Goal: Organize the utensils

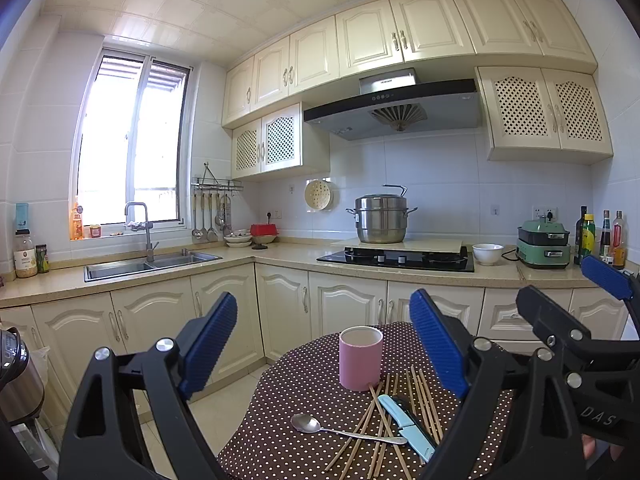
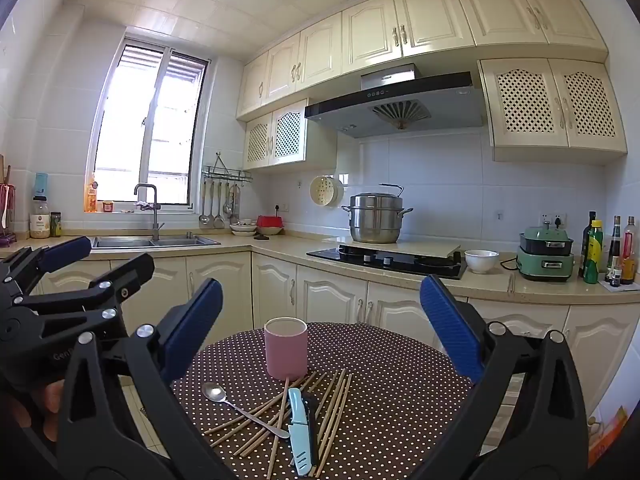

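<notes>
A pink cup (image 1: 361,358) (image 2: 285,348) stands upright on a round table with a brown polka-dot cloth (image 1: 296,392) (image 2: 384,364). In front of it lie several wooden chopsticks (image 1: 424,404) (image 2: 334,404), a metal spoon (image 1: 306,424) (image 2: 214,393) and a light blue knife (image 1: 406,426) (image 2: 299,428) in a heap. My left gripper (image 1: 324,344) is open and empty, held above the table's near edge. My right gripper (image 2: 322,328) is open and empty beside it. Each gripper shows at the edge of the other's view.
Beyond the table runs an L-shaped kitchen counter with a sink (image 1: 148,266), a gas hob (image 1: 396,260) with a steel pot (image 1: 380,220), a white bowl (image 1: 487,254), a green appliance (image 1: 544,244) and bottles (image 1: 600,236). A rice cooker (image 1: 16,376) stands at the left.
</notes>
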`<state>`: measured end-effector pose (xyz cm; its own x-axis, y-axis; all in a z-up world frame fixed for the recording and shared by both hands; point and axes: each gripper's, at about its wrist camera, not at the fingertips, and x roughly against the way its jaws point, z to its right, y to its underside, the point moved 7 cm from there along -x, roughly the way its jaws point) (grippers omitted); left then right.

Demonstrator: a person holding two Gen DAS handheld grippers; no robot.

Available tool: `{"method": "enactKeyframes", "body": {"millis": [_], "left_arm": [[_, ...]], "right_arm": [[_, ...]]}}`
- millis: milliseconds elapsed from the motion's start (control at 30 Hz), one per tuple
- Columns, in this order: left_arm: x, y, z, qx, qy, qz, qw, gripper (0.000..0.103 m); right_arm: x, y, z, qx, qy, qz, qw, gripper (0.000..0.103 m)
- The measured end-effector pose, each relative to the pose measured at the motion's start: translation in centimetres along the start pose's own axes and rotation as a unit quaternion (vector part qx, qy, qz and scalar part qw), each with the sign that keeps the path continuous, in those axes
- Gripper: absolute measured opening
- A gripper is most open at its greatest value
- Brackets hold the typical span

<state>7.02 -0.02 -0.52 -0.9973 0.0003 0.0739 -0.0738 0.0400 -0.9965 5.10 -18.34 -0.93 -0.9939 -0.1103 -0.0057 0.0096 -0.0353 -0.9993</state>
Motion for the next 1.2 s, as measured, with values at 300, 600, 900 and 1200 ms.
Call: {"method": "enactKeyframes", "body": {"millis": [300,600,900,1200], "left_arm": [[0.0,0.0,0.0,0.0,0.0,-0.001,1.0,0.087],[-0.5,0.9,-0.2,0.002,-0.003,-0.008,1.0,0.087],[-2.5,2.3,0.0,-0.005,-0.01,-0.026,0.9996,0.087],[-5.2,3.7,0.2,-0.015,-0.011,-0.048,0.9987,0.087]], "right_arm": [[-0.1,0.0,0.0,0.0,-0.001,-0.002,1.0,0.097],[-0.7,0.6,-0.1,-0.006,-0.005,-0.016,1.0,0.097],[-2.1,1.7,0.1,-0.01,-0.006,-0.036,0.999,0.097],[-4.5,3.3,0.8,-0.028,-0.015,-0.061,0.998,0.097]]}}
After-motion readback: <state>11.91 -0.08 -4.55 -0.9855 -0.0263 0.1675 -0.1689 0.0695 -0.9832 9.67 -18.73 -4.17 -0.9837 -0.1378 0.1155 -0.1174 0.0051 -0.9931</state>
